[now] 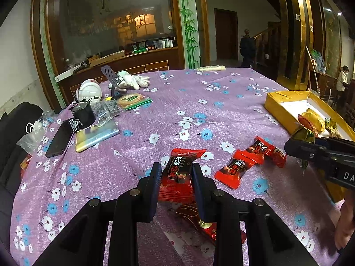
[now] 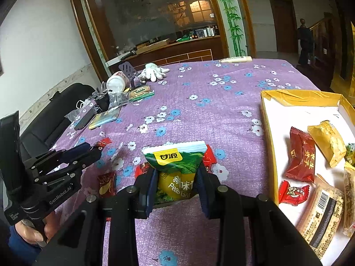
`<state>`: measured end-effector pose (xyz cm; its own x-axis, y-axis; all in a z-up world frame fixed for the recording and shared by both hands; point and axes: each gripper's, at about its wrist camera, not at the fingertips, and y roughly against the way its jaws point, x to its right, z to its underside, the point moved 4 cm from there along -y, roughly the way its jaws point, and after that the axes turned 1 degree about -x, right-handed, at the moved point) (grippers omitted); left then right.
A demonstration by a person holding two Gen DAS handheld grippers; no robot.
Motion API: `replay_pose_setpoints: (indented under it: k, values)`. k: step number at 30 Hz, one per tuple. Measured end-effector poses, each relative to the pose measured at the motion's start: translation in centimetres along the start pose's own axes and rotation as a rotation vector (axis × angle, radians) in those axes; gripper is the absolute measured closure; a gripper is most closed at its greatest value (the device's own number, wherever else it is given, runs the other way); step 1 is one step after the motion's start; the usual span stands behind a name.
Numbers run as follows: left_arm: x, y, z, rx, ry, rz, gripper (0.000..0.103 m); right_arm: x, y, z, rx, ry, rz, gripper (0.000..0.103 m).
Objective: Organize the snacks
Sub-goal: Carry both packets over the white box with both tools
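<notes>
My left gripper (image 1: 176,170) is shut on a red-and-black candy packet (image 1: 179,175) just above the purple flowered tablecloth; it also shows at the left of the right wrist view (image 2: 88,150). Two more red candy packets (image 1: 250,161) lie to its right, and a dark red wrapper (image 1: 199,221) lies under it. My right gripper (image 2: 176,175) is shut on a green-and-yellow peas packet (image 2: 175,168) held above the table, left of the yellow box (image 2: 269,133). The box holds several snacks, among them a dark red packet (image 2: 301,157) and a yellow one (image 2: 328,141).
A phone (image 1: 60,138), a foil pouch (image 1: 97,135), a black cup (image 1: 83,113), a white bowl (image 1: 89,90), white gloves (image 1: 135,79) and a biscuit packet (image 1: 133,99) crowd the table's far left. A black chair (image 2: 55,115) stands at the left edge.
</notes>
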<state>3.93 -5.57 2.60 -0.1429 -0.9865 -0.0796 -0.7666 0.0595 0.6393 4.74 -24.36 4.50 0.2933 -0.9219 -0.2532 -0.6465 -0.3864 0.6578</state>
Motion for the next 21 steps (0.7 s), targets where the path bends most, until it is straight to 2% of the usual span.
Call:
replay_pose_setpoints:
  k: [14,21]
  values:
    - [0.1,0.7,-0.1,0.037,-0.019,-0.042,0.074,0.1,0.9,-0.4,0.027,-0.017,-0.008,0.072]
    - [-0.1,1.3,-0.2,0.068,-0.011,-0.066,0.074,1.8,1.9,-0.9,0.066,-0.091,0.016,0.072]
